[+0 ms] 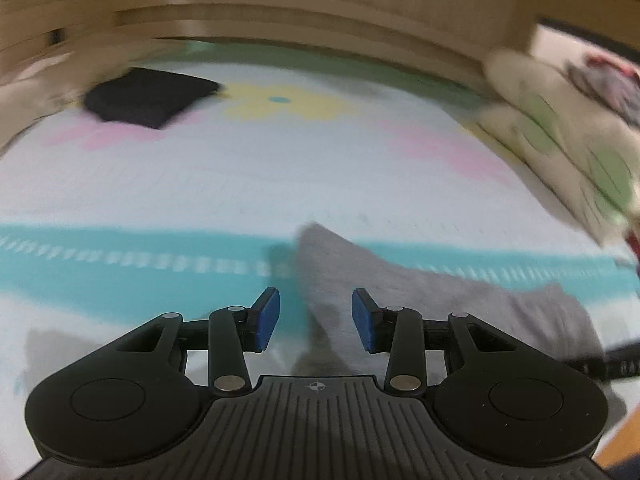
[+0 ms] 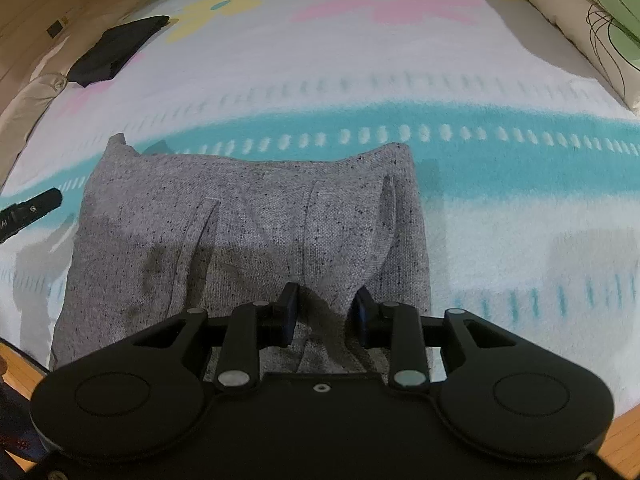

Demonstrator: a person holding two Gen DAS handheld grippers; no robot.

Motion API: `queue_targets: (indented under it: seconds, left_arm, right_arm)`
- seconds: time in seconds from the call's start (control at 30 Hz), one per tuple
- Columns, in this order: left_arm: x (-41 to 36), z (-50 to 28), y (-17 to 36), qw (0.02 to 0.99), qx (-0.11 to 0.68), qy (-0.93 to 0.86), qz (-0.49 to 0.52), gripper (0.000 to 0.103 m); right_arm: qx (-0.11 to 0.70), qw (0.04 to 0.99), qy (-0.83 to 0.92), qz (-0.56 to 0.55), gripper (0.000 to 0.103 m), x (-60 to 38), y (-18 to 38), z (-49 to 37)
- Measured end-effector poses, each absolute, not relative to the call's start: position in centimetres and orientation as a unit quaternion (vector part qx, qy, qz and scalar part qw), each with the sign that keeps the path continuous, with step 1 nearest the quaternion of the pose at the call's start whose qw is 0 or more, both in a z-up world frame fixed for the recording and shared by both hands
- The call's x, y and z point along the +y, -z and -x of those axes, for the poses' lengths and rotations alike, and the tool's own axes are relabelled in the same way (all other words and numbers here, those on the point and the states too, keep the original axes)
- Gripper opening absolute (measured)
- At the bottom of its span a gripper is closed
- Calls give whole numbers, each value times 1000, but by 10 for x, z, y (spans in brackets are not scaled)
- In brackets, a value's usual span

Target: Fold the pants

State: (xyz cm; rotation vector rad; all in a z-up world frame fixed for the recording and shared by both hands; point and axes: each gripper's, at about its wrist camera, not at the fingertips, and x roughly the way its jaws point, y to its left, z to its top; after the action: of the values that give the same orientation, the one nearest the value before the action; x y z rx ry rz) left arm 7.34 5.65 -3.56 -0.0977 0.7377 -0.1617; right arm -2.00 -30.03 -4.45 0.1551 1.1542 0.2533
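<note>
Grey speckled pants (image 2: pixel 248 232) lie folded into a rough rectangle on the bed's patterned blanket (image 2: pixel 400 80). My right gripper (image 2: pixel 325 312) is open just above the near edge of the pants, its jaws apart over a raised fold, holding nothing. My left gripper (image 1: pixel 316 318) is open and empty at the left end of the pants (image 1: pixel 400 292), whose corner lies between and beyond its blue pads (image 1: pixel 267 318). The left view is motion-blurred. The tip of the left gripper shows at the left edge of the right wrist view (image 2: pixel 30 210).
A folded dark garment (image 1: pixel 148 96) lies at the far left of the bed; it also shows in the right wrist view (image 2: pixel 116 50). A floral pillow (image 1: pixel 560 140) lies along the right side. A wooden headboard (image 1: pixel 300 4) runs behind. The wooden floor (image 2: pixel 624 436) shows below the bed edge.
</note>
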Motion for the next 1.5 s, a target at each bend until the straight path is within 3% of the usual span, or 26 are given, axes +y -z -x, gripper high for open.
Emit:
queue_targets:
  seconds: [0.2, 0.27, 0.5, 0.57, 0.83, 1.0, 1.1, 1.17, 1.5]
  left_arm:
    - [36, -127, 67, 900, 423, 100, 4, 41]
    - [36, -140, 69, 894, 435, 104, 11, 49]
    - [39, -158, 69, 890, 440, 118, -11, 53]
    - [43, -162, 64, 889, 442, 118, 2, 52]
    - [60, -120, 31, 895, 428, 122, 38, 52]
    - [56, -82, 48, 874, 456, 151, 71, 53]
    - [48, -67, 67, 872, 461, 153, 62, 69]
    - [45, -62, 73, 885, 441, 142, 52, 79]
    - [42, -85, 83, 882, 445, 136, 74, 98]
  right_arm:
    - [546, 827, -113, -75, 52, -303, 48, 19]
    - [546, 827, -110, -76, 53, -305, 49, 19]
    - [556, 818, -116, -91, 61, -309, 52, 15]
    - [558, 815, -125, -92, 67, -309, 51, 13]
    - [560, 817, -120, -64, 82, -308, 46, 15]
    - [552, 827, -88, -66, 94, -315, 44, 16]
    - [580, 802, -107, -96, 94, -318, 58, 9]
    - [598, 782, -116, -129, 102, -322, 69, 6]
    - [580, 797, -121, -122, 103, -317, 74, 3]
